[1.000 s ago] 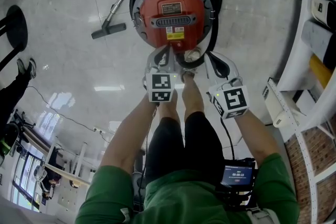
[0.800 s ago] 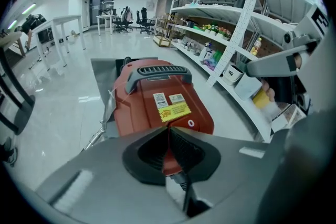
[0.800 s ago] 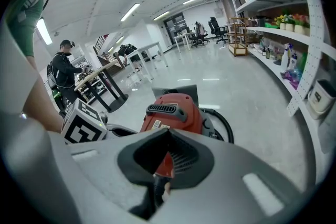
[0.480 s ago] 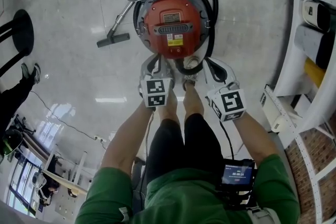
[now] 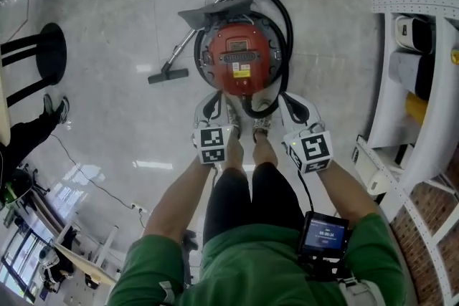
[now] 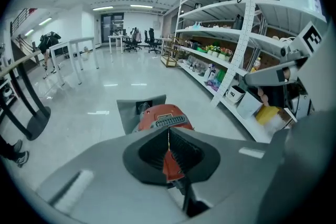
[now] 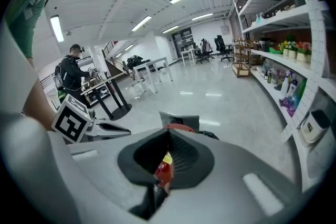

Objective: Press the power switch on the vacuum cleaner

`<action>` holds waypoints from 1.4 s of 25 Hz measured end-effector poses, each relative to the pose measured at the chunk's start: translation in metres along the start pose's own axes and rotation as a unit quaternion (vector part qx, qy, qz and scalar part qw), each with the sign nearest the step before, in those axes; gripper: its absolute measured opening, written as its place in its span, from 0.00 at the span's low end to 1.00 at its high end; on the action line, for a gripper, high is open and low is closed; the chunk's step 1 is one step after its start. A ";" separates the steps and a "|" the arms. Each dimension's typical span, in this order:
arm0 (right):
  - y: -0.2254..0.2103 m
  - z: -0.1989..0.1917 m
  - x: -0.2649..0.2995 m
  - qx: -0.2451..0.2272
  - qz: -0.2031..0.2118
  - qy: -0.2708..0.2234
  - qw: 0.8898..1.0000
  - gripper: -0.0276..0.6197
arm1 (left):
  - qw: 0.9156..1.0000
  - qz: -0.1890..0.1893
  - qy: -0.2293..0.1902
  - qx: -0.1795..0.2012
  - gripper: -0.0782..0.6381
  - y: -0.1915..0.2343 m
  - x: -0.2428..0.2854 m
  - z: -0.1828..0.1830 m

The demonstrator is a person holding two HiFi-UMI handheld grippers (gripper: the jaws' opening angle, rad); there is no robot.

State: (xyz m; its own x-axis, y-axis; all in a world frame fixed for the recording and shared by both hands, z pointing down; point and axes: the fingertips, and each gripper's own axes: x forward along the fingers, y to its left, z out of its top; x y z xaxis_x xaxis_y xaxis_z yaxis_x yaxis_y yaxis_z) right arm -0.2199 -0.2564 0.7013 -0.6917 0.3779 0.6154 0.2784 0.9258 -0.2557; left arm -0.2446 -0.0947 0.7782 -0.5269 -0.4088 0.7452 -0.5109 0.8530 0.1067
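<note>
The red round vacuum cleaner (image 5: 240, 57) stands on the pale floor, with a black hose (image 5: 287, 25) looped around it. Its grey vent and label face up. In the head view my left gripper (image 5: 214, 102) and right gripper (image 5: 293, 102) hover side by side at its near edge, both pointing toward it. The left gripper view shows the vacuum (image 6: 163, 114) just past my left gripper (image 6: 168, 131), whose jaws are shut with nothing held. In the right gripper view my right gripper (image 7: 169, 134) is also shut and empty, and the vacuum's red top (image 7: 180, 127) peeks over it.
A floor nozzle on a tube (image 5: 168, 74) lies left of the vacuum, a grey panel (image 5: 219, 9) behind it. White shelving (image 5: 416, 46) runs along the right. A black stool (image 5: 50, 46) and another person's shoes (image 5: 54, 107) are at the left. My feet (image 5: 244, 147) stand just behind the grippers.
The vacuum now looks smaller and farther up in the head view. Both grippers have drawn back from its near edge, and the left one no longer overlaps it.
</note>
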 end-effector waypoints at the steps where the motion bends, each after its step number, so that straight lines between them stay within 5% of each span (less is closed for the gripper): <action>1: 0.002 0.006 -0.007 -0.002 -0.001 -0.005 1.000 0.05 | 1.000 0.001 -0.006 0.000 0.13 -0.001 -0.010 0.006; 11: 0.025 0.079 -0.085 -0.017 -0.011 -0.054 0.998 0.05 | 0.996 0.002 -0.088 0.006 0.13 -0.016 -0.108 0.087; 19: 0.031 0.131 -0.148 -0.037 -0.017 -0.119 0.992 0.05 | 0.983 0.012 -0.185 0.002 0.13 -0.036 -0.189 0.153; 35: 0.064 0.160 -0.223 -0.050 -0.004 -0.192 0.980 0.05 | 0.952 0.027 -0.303 -0.008 0.12 -0.064 -0.299 0.188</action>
State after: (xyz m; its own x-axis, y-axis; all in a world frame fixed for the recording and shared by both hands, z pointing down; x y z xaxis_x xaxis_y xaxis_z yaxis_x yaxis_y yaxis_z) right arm -0.1549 -0.2828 0.4282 -0.8885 0.3593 0.2855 0.3237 0.9316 -0.1653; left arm -0.1822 -0.0882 0.4249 -0.8506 -0.4716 0.2327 -0.4633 0.8813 0.0926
